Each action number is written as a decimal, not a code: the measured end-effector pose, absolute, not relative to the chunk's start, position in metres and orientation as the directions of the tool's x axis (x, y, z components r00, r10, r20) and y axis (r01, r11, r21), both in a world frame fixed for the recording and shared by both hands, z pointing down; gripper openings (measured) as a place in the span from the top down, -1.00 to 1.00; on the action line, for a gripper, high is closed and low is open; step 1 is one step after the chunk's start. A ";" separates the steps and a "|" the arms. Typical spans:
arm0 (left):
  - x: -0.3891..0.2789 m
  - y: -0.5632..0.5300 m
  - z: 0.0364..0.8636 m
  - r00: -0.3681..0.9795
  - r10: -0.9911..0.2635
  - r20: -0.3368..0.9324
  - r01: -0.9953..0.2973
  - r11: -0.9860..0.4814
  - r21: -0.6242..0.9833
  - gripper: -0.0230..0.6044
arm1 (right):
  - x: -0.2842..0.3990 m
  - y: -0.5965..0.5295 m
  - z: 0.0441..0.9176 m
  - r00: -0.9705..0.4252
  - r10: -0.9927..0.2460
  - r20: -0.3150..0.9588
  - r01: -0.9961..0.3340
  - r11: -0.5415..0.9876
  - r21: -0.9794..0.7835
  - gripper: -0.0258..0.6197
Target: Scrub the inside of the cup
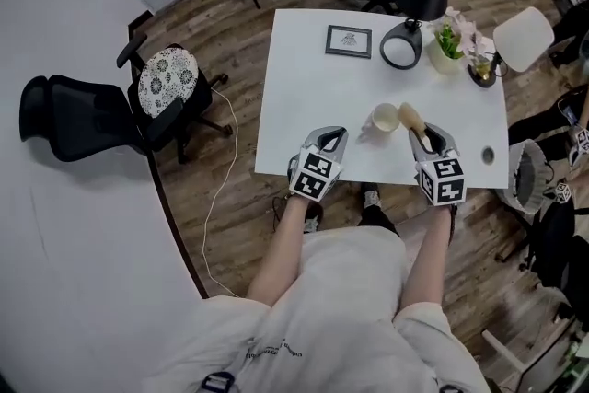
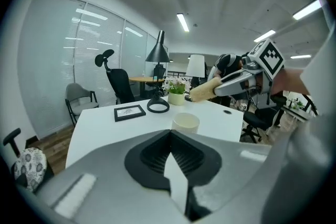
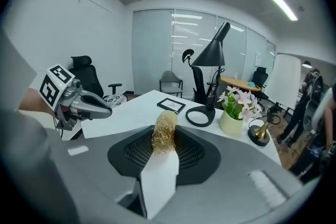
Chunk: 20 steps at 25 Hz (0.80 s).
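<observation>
Texture is given only by the right gripper view: the scrubber (image 3: 164,134) is seen there as a rough roll of straw-coloured fibres, clamped between the ribbed black pads of the right hand-held gripper (image 1: 424,138). From the head view the same scrubber is reduced to a smooth tan oval that is pointed toward the far edge of the desk (image 1: 304,78). The cup (image 1: 385,118) is shown in the head view and the left gripper view. It is a plain, smooth, cream cylinder, stood upright with its mouth open, near the front edge of the white desk and just left of the scrubber. In the left gripper view the scrubber is seen raised above and beyond the cup, apart from it. The left hand-held gripper (image 1: 333,136) is held at the front edge with its jaws closed together on nothing.
</observation>
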<state>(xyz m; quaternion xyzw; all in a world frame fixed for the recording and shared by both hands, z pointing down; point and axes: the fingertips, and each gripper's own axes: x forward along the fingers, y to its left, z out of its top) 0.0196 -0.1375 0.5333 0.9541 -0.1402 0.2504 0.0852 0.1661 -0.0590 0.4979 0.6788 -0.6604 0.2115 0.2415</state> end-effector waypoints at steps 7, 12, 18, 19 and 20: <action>0.045 -0.133 0.559 0.818 -0.217 0.533 -0.283 -0.958 0.044 0.86 | 0.185 -0.064 0.527 -0.175 -0.704 0.688 -0.958 0.284 0.048 0.49; 0.064 -0.125 0.585 0.767 -0.202 0.609 -0.275 -0.961 0.027 0.73 | 0.191 -0.072 0.529 -0.289 -0.616 0.733 -0.865 0.495 0.075 0.49; 0.084 -0.129 0.612 0.694 -0.215 0.688 -0.296 -0.955 0.000 0.59 | 0.190 -0.086 0.535 -0.394 -0.517 0.760 -0.738 0.671 0.073 0.49; 0.086 -0.130 0.614 0.684 -0.219 0.696 -0.299 -0.954 -0.006 0.59 | 0.189 -0.088 0.537 -0.406 -0.501 0.764 -0.718 0.692 0.072 0.49; 0.089 -0.131 0.615 0.677 -0.225 0.701 -0.303 -0.953 -0.013 0.59 | 0.189 -0.089 0.539 -0.417 -0.484 0.769 -0.697 0.713 0.070 0.49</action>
